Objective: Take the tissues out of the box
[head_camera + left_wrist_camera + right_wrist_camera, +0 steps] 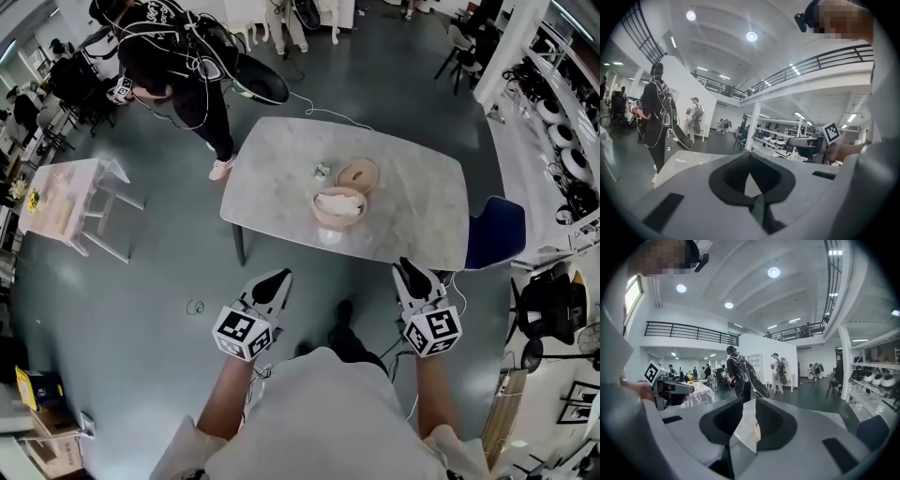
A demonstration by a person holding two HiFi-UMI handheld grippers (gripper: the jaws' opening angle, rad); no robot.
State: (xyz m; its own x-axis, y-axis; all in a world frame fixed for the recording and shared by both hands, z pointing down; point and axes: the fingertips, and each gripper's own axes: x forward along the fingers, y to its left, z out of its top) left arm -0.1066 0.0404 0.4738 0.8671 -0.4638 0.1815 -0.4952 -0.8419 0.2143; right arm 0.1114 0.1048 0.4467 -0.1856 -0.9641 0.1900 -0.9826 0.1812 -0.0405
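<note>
Box (337, 223) with tissues (339, 202), well ahead of my claws: left claw (277, 276) closed, right claw (409, 268) parted and empty; I should approach level, pinching topmost tissue only.

Large open lab or workshop hall, two storeys high: railed gallery (689, 331) along the upper level, round ceiling lamps (774, 272), bare grey floor (141, 309). Racks (562, 131) of round white devices line one wall; a marble tabletop (281, 178) and a blue chair (497, 230) stand mid-floor. Several people present, among them a person (178, 56) strapped with cabled gear.
</note>
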